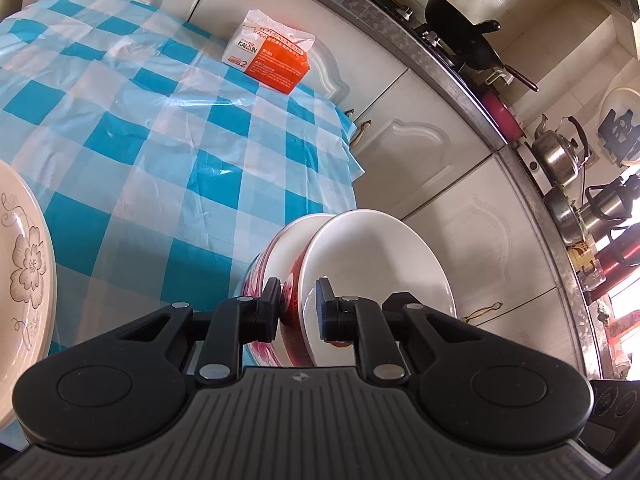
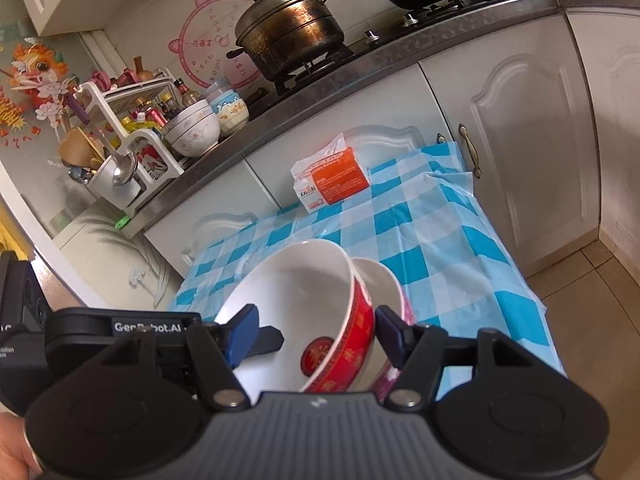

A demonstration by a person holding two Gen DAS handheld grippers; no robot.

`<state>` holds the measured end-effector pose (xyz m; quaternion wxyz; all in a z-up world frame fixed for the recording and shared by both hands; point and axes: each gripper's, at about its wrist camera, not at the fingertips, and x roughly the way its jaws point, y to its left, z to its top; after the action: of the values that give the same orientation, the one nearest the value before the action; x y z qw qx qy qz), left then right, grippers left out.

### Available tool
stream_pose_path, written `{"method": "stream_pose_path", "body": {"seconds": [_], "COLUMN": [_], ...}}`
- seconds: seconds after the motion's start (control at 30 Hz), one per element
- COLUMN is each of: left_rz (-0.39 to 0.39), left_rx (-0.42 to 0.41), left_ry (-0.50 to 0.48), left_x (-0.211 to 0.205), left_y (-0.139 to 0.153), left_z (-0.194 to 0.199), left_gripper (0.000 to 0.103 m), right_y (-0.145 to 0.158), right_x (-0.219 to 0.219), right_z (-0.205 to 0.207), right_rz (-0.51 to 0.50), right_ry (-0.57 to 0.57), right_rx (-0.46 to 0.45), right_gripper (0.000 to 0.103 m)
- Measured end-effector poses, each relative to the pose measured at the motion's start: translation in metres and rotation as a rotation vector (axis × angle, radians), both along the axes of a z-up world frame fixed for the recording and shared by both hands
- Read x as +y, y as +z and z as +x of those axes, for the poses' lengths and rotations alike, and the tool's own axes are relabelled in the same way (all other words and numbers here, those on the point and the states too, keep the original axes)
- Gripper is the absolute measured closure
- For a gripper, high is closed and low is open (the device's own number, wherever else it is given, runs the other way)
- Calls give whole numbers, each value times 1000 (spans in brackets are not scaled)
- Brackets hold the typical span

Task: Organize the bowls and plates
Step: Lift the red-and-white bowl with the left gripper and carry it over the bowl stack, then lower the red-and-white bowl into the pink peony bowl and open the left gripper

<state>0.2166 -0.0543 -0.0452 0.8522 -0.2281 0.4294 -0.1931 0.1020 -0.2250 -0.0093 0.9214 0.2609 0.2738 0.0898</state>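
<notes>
On the checked counter (image 1: 120,120), a flowered plate (image 1: 20,264) lies left of the red bowl (image 1: 376,256). The left gripper (image 1: 298,304) pinches that bowl's rim, tilting it into a pink bowl (image 1: 256,276), probably to nest them. The right gripper (image 2: 316,334) straddles the red bowl's wall, jaws apart.

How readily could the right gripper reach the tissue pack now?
Probably not directly: the right gripper is open astride the red bowl's wall, and the pink-flowered bowl also stands before the tissue pack. Lifted clear, the checked cloth beyond looks free.
</notes>
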Motion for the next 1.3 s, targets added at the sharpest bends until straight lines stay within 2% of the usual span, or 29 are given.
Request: {"method": "stream_pose_path", "body": {"seconds": [0.07, 0.2, 0.3, 0.43, 0.7, 0.77, 1.0, 1.13, 1.3], "left_rz": [0, -11, -22, 1, 22, 27, 33, 78, 97], "left_rx": [-10, -38, -79, -140, -168, -159, -122, -147, -158], "left_ry": [-5, -11, -22, -6, 37, 55, 68, 65, 60], "left_x": [0, 1, 2, 7, 33, 42, 60, 67, 81], "left_y": [1, 4, 9, 18, 11, 6, -14, -16, -20], "left_z": [-2, -5, -9, -19, -42, -49, -66, -80, -100], "left_gripper": [86, 71, 46, 28, 27, 25, 25, 23, 23], "right_y": [0, 3, 6, 4, -3, -5, -15, -14, -16], "right_x": [1, 1, 0, -5, 1, 5, 13, 14, 24], "right_z": [-1, -2, -4, -5, -10, -12, -14, -17, -17], "right_rz": [-12, -35, -59, -48, -68, -91, -118, -111, -188], "right_ry": [2, -10, -35, -50, -43, -39, -16, -7, -6], "right_rx": [-6, -25, -35, -28, -24, -30, -31, -50, -65], "right_gripper": [36, 30, 20, 19, 15, 12, 11, 8, 6]}}
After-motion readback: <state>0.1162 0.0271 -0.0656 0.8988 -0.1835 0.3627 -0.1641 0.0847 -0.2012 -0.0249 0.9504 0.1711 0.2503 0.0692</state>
